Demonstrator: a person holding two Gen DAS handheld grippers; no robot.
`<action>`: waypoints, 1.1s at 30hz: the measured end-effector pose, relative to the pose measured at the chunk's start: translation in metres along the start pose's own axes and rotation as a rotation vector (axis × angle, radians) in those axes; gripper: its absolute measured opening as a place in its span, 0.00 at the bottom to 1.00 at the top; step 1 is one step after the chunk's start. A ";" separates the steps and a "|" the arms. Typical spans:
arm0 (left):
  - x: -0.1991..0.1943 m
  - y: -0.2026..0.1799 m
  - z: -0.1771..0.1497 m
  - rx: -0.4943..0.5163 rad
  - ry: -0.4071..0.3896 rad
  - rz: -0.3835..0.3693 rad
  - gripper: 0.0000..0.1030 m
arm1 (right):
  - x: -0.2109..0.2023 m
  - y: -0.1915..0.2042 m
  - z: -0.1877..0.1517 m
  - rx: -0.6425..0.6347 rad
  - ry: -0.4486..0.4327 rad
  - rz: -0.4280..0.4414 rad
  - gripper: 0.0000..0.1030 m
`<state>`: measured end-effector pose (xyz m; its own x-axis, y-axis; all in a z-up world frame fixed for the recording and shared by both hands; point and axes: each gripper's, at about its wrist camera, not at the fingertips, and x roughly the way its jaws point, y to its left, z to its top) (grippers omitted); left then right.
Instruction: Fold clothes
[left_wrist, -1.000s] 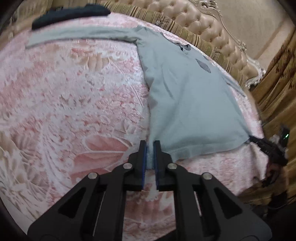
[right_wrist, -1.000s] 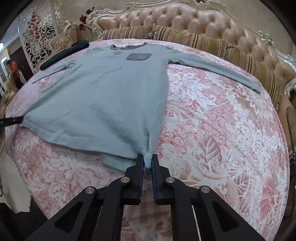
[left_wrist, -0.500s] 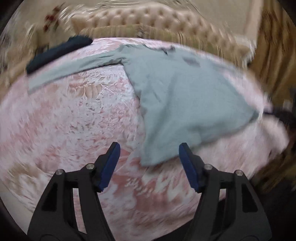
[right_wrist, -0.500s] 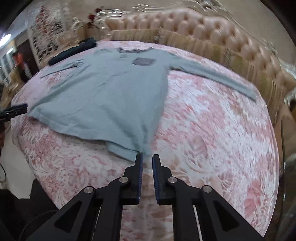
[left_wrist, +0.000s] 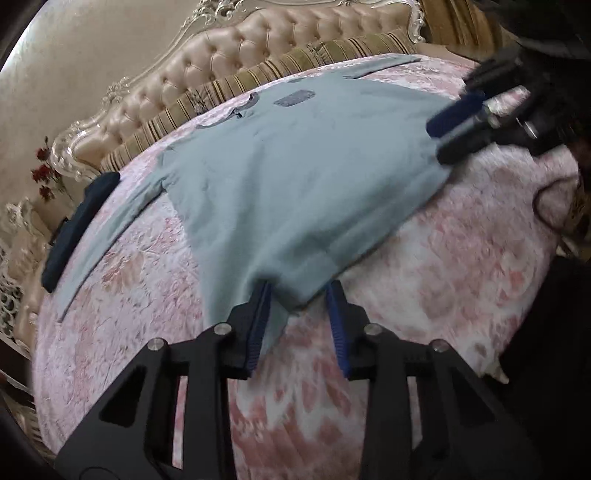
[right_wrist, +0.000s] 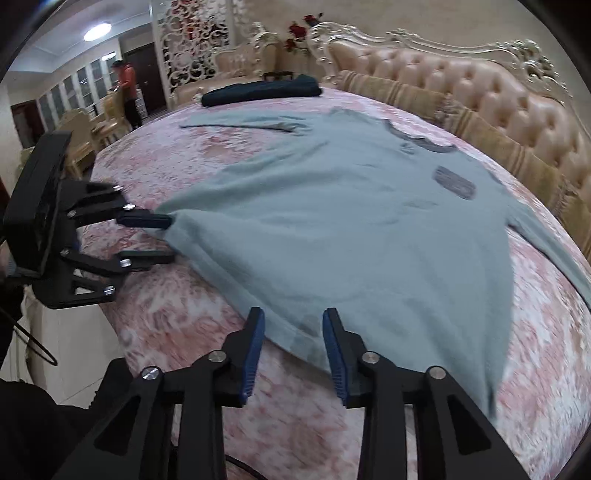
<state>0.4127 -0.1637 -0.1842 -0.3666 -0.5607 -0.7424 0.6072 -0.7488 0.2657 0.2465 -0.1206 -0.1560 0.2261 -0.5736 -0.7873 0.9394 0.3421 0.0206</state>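
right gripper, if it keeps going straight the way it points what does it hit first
Most likely the hem of the grey-blue shirt: the open right gripper already has the shirt's bottom edge between its fingers, lying on the pink bedspread. Depth is hard to judge here.

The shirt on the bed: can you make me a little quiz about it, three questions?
1. True or false: the grey shirt lies spread out flat on the pink bedspread.
2. Where is the dark folded cloth? A) on top of the shirt B) near the far edge of the bed, apart from the shirt C) on the floor
3. Fill in: the left gripper and the right gripper are both ____, at the shirt's bottom hem.

Key: 1 true; 2 B; 3 open.
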 end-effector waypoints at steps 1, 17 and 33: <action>0.002 0.009 0.004 -0.038 0.011 -0.025 0.13 | 0.003 0.005 0.004 -0.010 -0.002 0.010 0.36; 0.027 0.071 0.049 -0.282 0.026 -0.244 0.10 | 0.047 0.056 0.044 -0.261 -0.053 0.020 0.54; -0.019 0.071 -0.015 -0.307 0.011 -0.165 0.55 | 0.065 0.020 0.066 -0.118 -0.039 0.059 0.07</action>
<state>0.4735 -0.2012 -0.1603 -0.4711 -0.4356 -0.7670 0.7246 -0.6870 -0.0549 0.2967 -0.2001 -0.1664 0.2921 -0.5774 -0.7624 0.8879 0.4600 -0.0083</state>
